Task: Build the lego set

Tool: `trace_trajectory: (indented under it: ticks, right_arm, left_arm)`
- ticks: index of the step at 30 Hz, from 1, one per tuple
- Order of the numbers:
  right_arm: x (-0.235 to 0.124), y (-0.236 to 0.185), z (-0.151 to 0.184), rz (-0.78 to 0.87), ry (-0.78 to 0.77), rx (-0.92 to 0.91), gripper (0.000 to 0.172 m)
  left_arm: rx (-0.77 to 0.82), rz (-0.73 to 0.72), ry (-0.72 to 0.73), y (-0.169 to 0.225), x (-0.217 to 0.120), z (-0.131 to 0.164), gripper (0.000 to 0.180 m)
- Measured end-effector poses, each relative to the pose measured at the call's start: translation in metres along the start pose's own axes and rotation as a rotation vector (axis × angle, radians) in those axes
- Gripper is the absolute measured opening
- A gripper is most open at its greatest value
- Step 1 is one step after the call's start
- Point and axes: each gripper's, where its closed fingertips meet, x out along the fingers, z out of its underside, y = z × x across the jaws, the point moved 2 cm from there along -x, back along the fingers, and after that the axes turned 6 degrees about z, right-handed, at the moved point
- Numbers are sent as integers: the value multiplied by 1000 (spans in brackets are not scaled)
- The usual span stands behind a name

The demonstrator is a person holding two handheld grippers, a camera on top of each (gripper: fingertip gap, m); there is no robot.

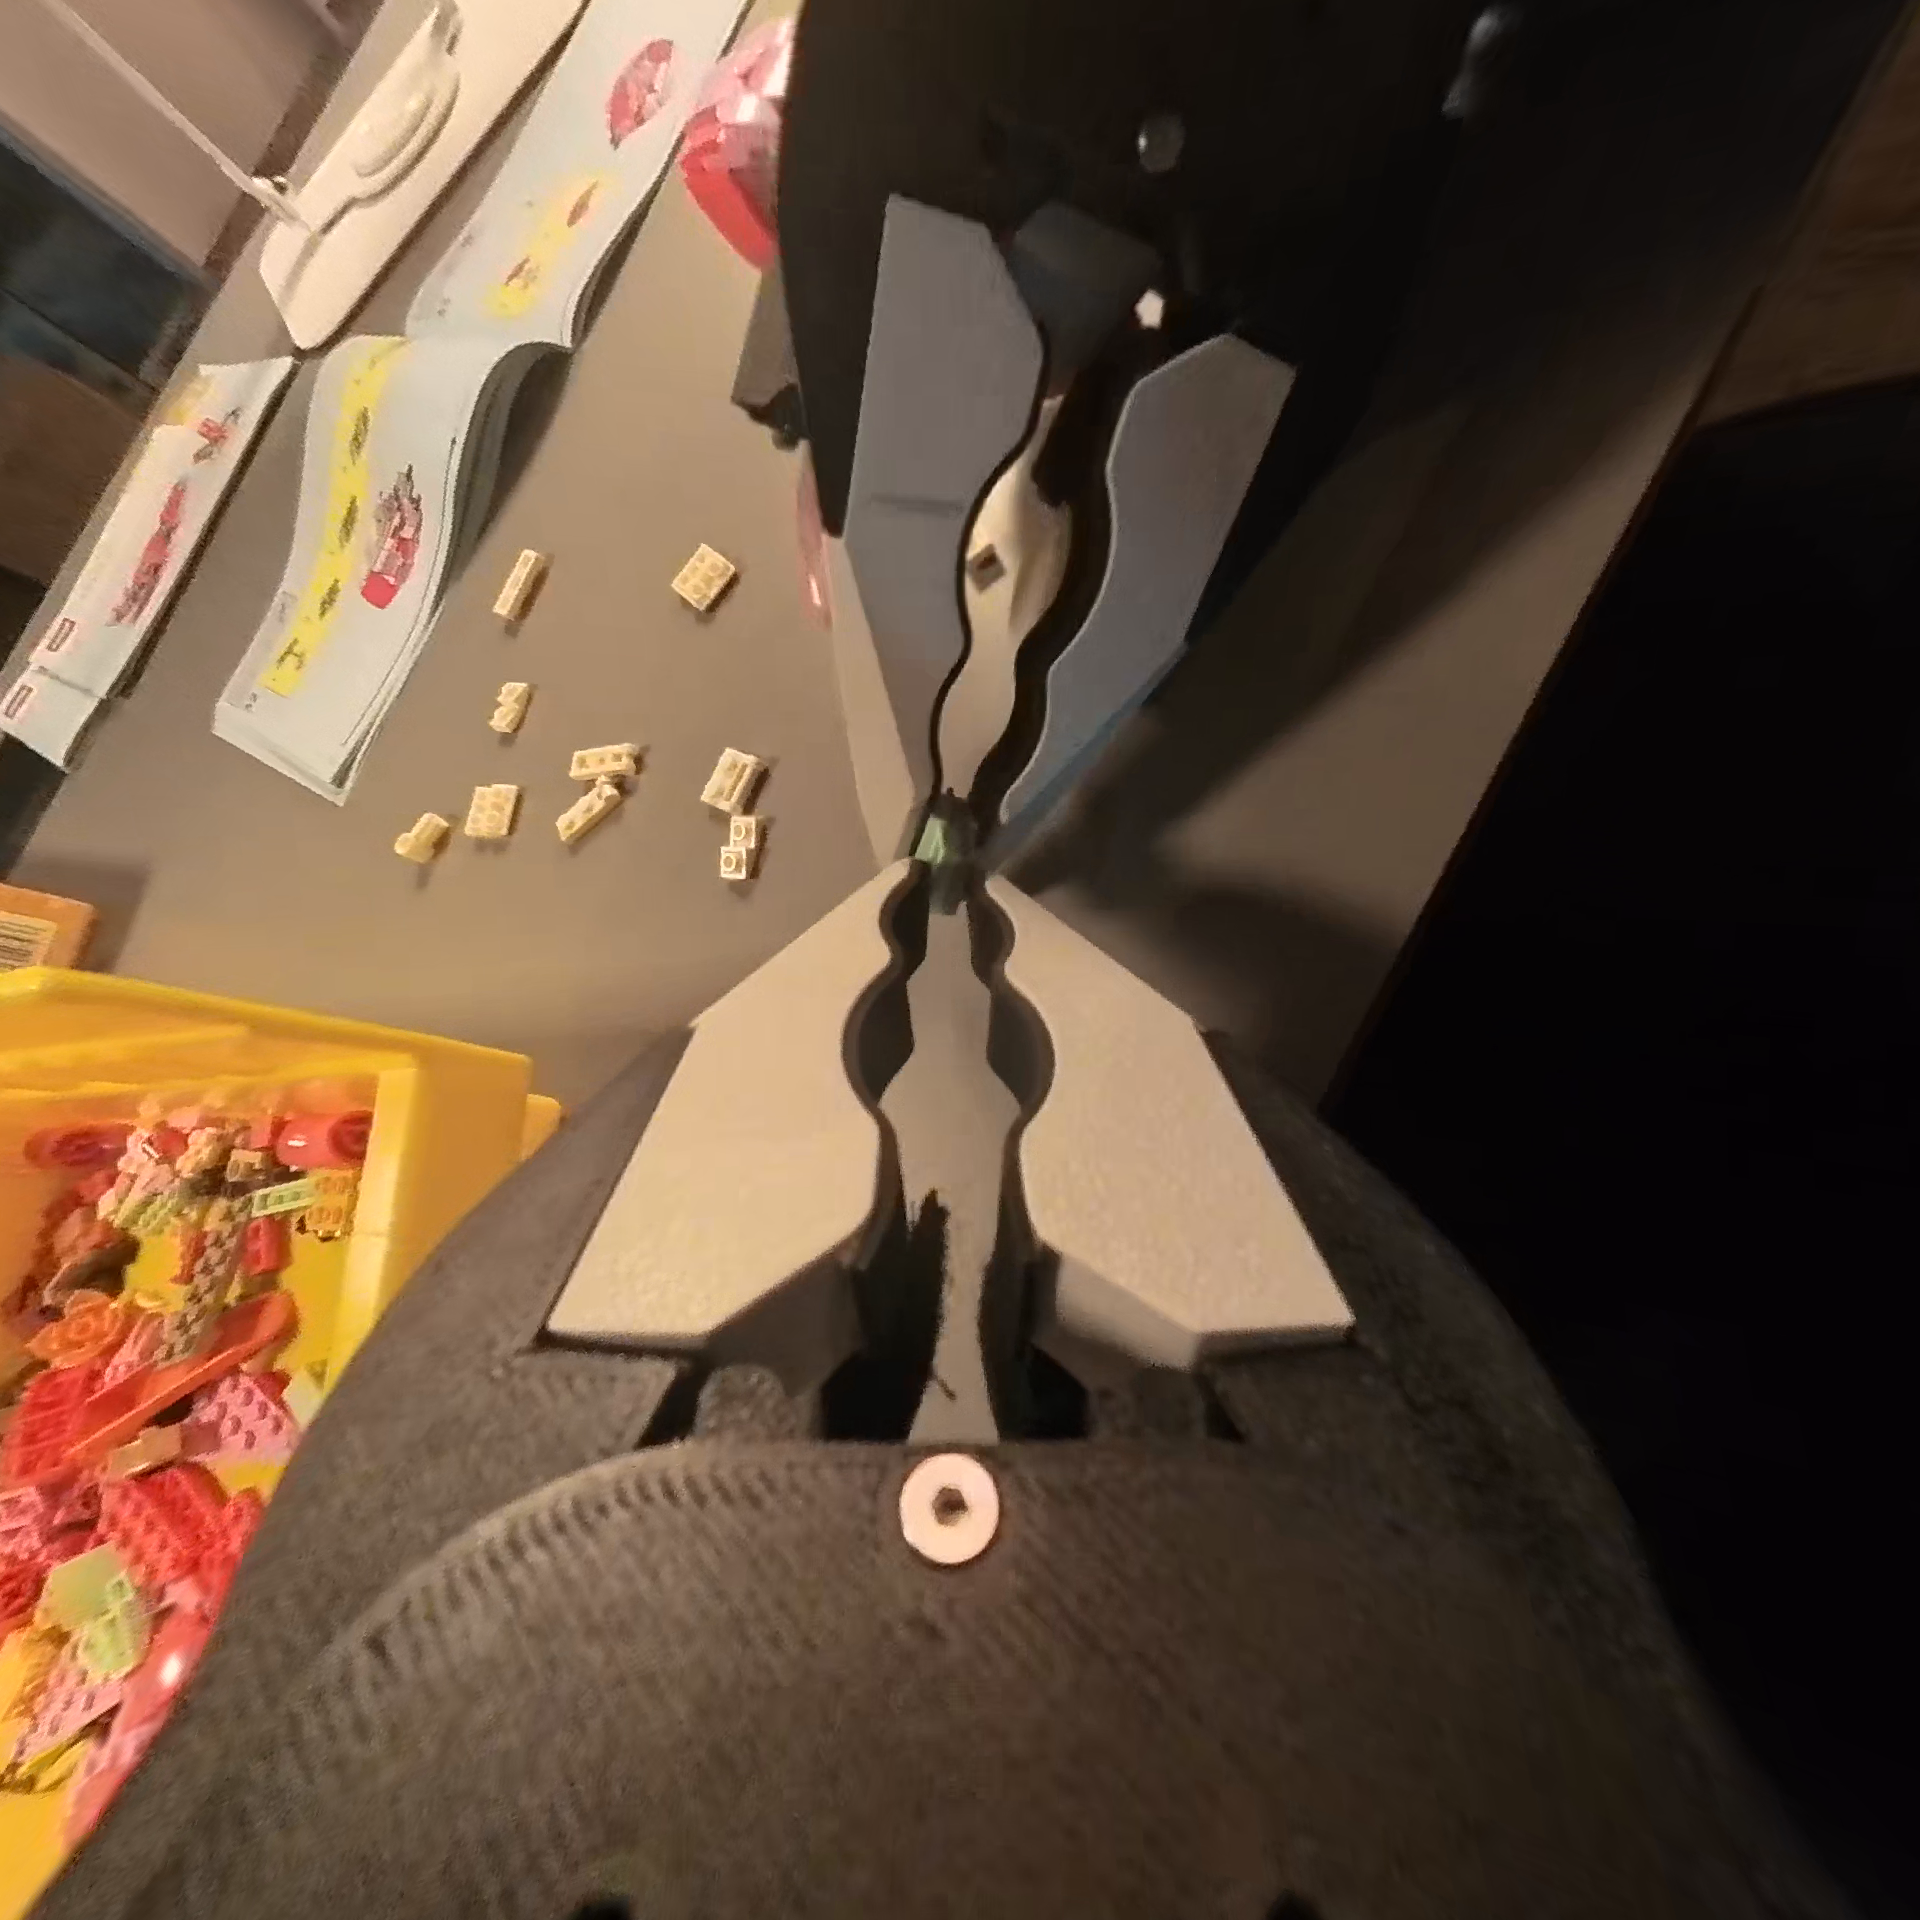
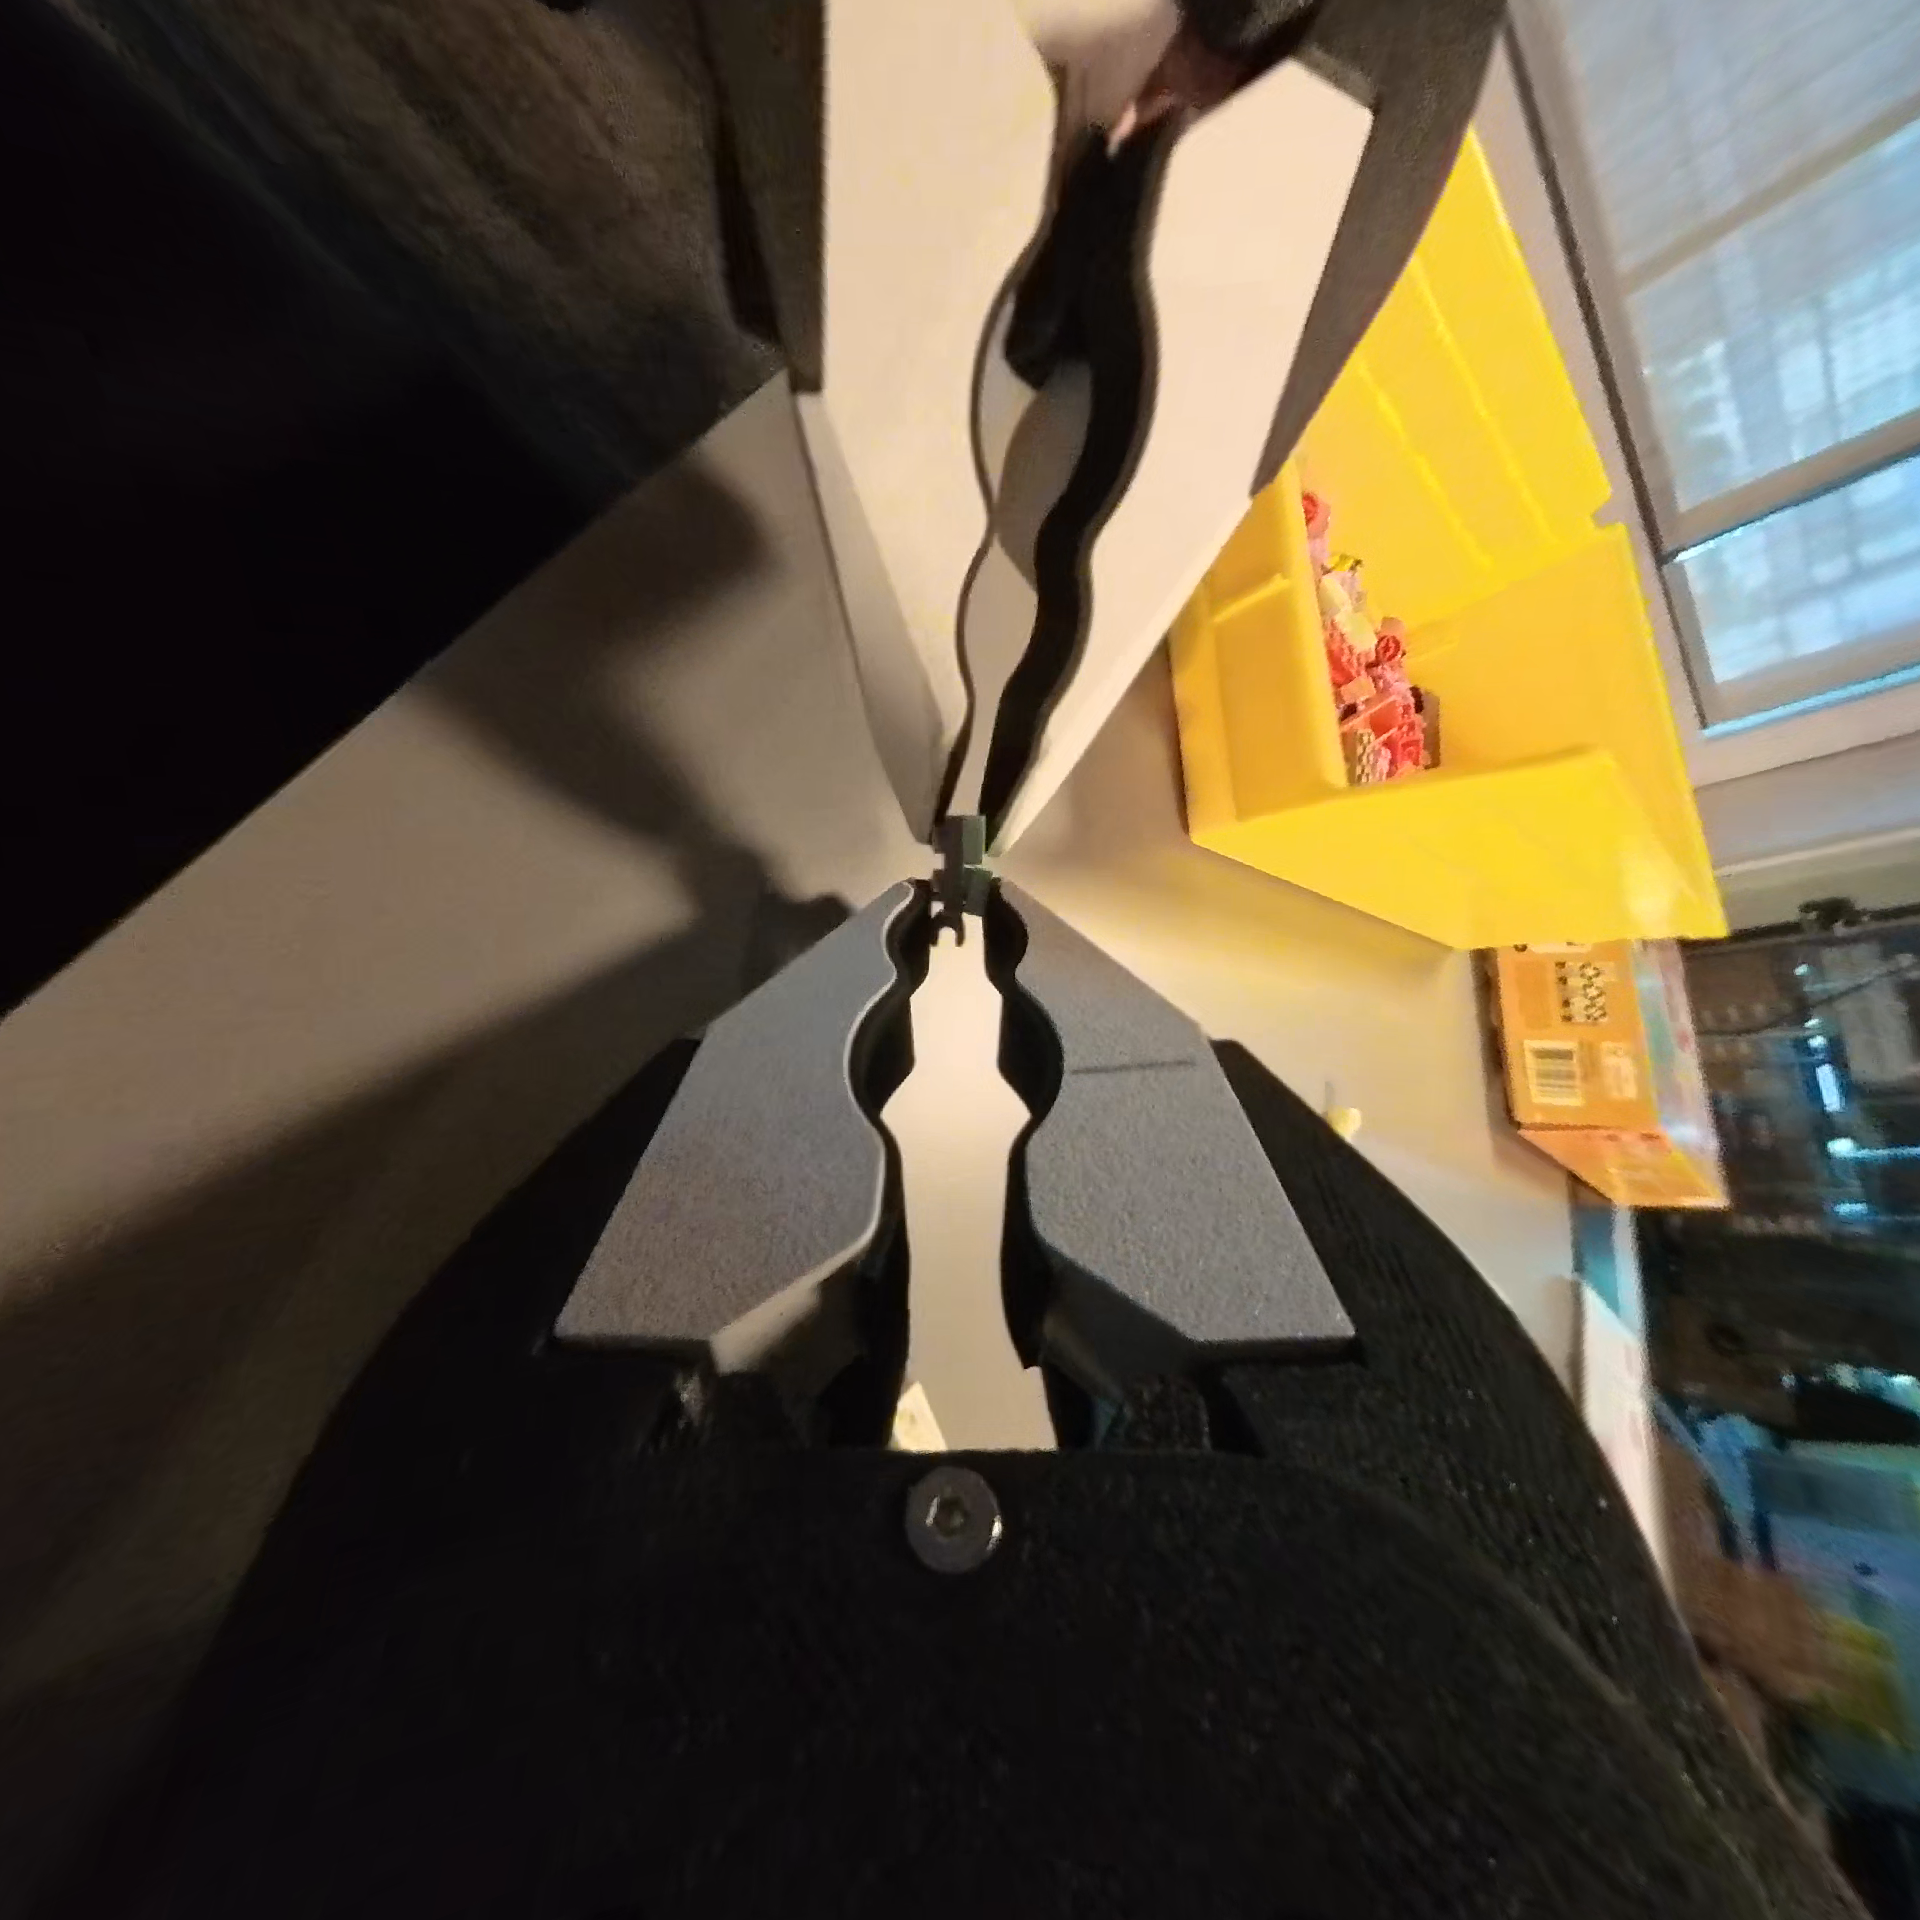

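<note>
Left wrist view. The left claw (image 1: 943, 896) is narrowed at its tips onto a small green brick piece (image 1: 940, 844), with both pads pressed against its sides. The right claw (image 1: 961, 805) meets it tip to tip from the far side and is closed on the same small assembly, so the two claws face each other above the grey table (image 1: 582, 935). At near left stands a yellow bin (image 1: 457, 1081) filled with red, pink and green bricks (image 1: 135, 1403). Farther out on the table lies a loose scatter of cream bricks (image 1: 603, 764), well apart from the claws. Beyond them is an open instruction booklet (image 1: 353, 582), with a second booklet (image 1: 135, 540) just beside it and a white tray (image 1: 416, 156) at the far end. A red brick model (image 1: 727, 177) shows partly behind the right claw's body.

Right wrist view. The right claw (image 2: 951, 914) is narrowed onto a small dark clip piece (image 2: 948, 909) joined to the green brick piece (image 2: 966, 836); the pads press on it. The left claw (image 2: 966, 816) grips the far end of the green piece from the opposite direction. To the right, beyond the claws, the yellow bin (image 2: 1455, 831) sits on the table (image 2: 416, 883) with its bricks showing. An orange cardboard box (image 2: 1590, 1049) lies just beside the bin, and a window (image 2: 1787, 364) closes the background.
</note>
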Motion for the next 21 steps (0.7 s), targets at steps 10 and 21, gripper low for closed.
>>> trace_trajectory:
  ticks: [10,21]
  right_arm:
    - [-5,-6,3,14,-41,-231,18]
    - [0,1,2,34,-74,-24,19]
  left_arm:
    - [-64,47,25,2,2,-1,6]
    - [-101,12,45,-6,2,0,6]
